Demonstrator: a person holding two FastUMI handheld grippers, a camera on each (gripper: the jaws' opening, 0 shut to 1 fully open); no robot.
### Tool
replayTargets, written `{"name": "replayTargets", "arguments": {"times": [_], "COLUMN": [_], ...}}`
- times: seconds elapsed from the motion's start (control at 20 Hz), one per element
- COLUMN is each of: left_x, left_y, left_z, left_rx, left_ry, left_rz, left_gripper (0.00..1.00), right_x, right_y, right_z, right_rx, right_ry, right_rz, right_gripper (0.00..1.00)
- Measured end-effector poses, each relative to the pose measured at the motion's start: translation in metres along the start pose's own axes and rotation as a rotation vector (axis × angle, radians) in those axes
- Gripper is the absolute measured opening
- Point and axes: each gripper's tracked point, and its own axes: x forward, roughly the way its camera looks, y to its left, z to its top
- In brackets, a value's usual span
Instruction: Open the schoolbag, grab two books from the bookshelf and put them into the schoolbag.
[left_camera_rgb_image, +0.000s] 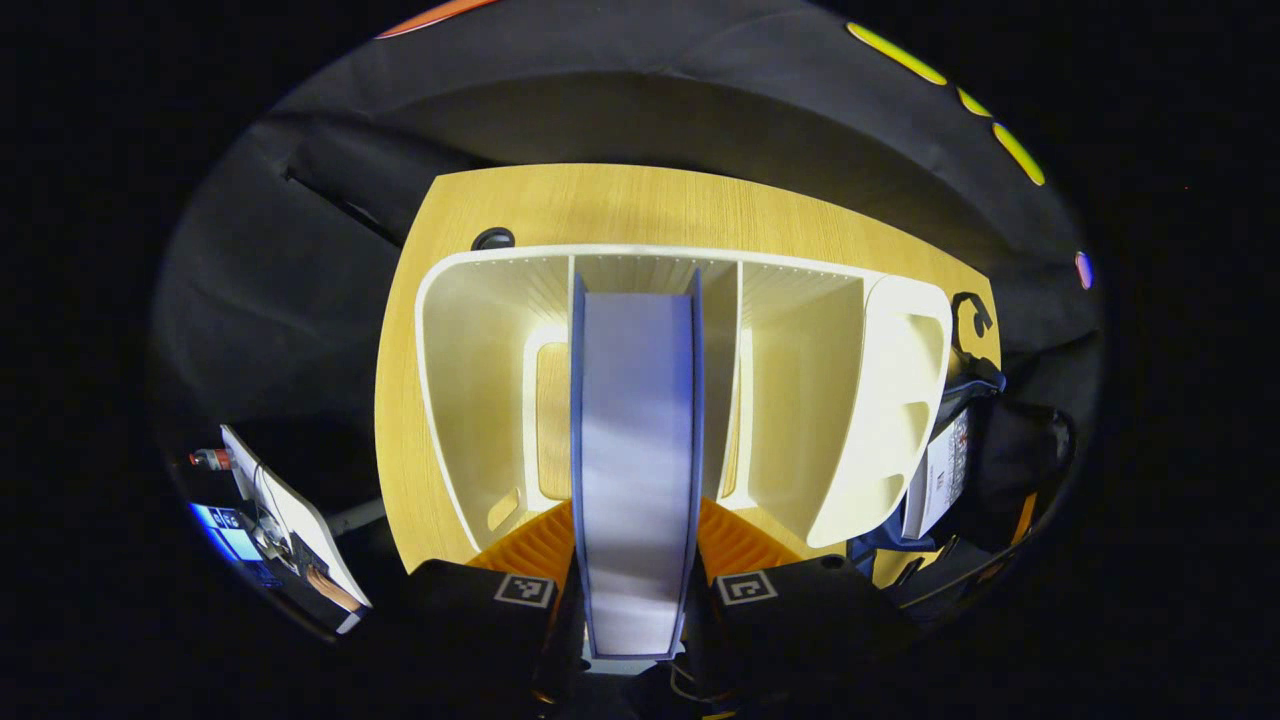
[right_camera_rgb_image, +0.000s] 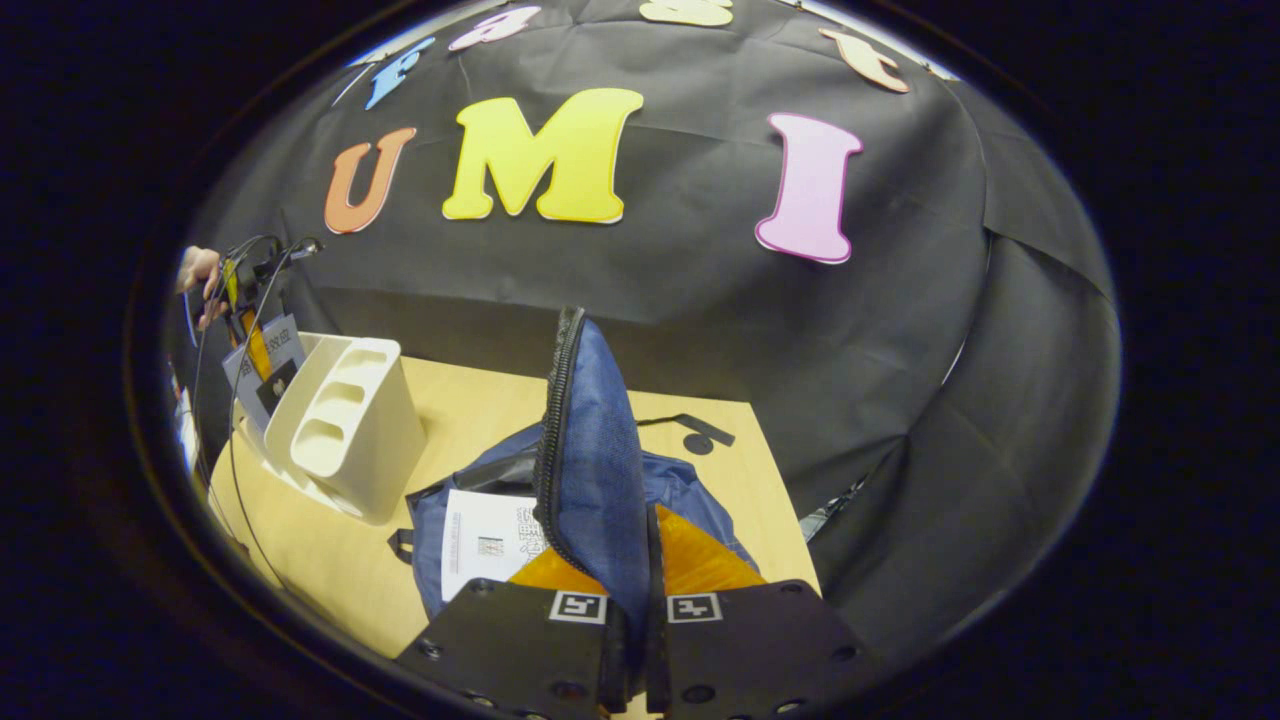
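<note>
My left gripper (left_camera_rgb_image: 635, 600) is shut on a blue-covered book (left_camera_rgb_image: 637, 450), held edge-on with its white pages facing me, above the white bookshelf (left_camera_rgb_image: 480, 400). The shelf's compartments look empty. At the right the blue schoolbag (left_camera_rgb_image: 985, 450) lies with another book (left_camera_rgb_image: 945, 470) showing in its mouth. My right gripper (right_camera_rgb_image: 630, 640) is shut on the schoolbag's zippered flap (right_camera_rgb_image: 590, 450) and holds it up over the open bag. That book (right_camera_rgb_image: 490, 545) lies inside. In the right gripper view the bookshelf (right_camera_rgb_image: 345, 430) stands left of the bag, with a hand (right_camera_rgb_image: 197, 270) and the held book (right_camera_rgb_image: 265, 365) behind it.
Everything stands on a wooden table (left_camera_rgb_image: 600, 200) against the black cloth wall. Small black fittings (right_camera_rgb_image: 700, 435) lie on the table behind the bag. A white panel with cables (left_camera_rgb_image: 290, 520) sits off the table's left edge. Bare wood (right_camera_rgb_image: 330, 570) lies in front of the shelf.
</note>
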Motion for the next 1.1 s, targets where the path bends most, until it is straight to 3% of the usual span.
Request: {"name": "replayTargets", "arguments": {"times": [0.25,0.45,0.65,0.85,0.95,1.0,1.1], "left_x": [-0.042,-0.099,-0.163,-0.210,-0.217,-0.219,-0.221], "left_y": [0.003,0.004,0.009,-0.029,-0.052,-0.064,-0.096], "left_z": [-0.017,-0.040,-0.062,-0.075,-0.078,-0.079,-0.083], "left_rx": [0.008,-0.002,-0.044,-0.106,-0.096,-0.088,-0.062], "left_ry": [-0.048,-0.118,-0.206,-0.283,-0.293,-0.292,-0.295], "left_rz": [-0.023,-0.076,-0.140,-0.312,-0.383,-0.419,-0.513], "left_gripper": [0.42,0.46,0.42,0.41,0.46,0.41,0.41], "right_x": [0.000,-0.001,-0.004,-0.007,-0.008,-0.009,-0.009], "right_y": [0.002,0.005,0.005,0.008,0.009,0.009,0.008], "right_z": [0.000,0.000,-0.001,-0.003,-0.003,-0.004,-0.004], "right_rx": [-0.005,-0.013,-0.020,-0.022,-0.023,-0.023,-0.016], "right_ry": [-0.008,-0.012,-0.015,-0.017,-0.017,-0.018,-0.016], "right_rz": [0.015,0.030,0.041,0.048,0.051,0.054,0.056], "right_gripper": [0.07,0.07,0.07,0.07,0.07,0.07,0.07]}}
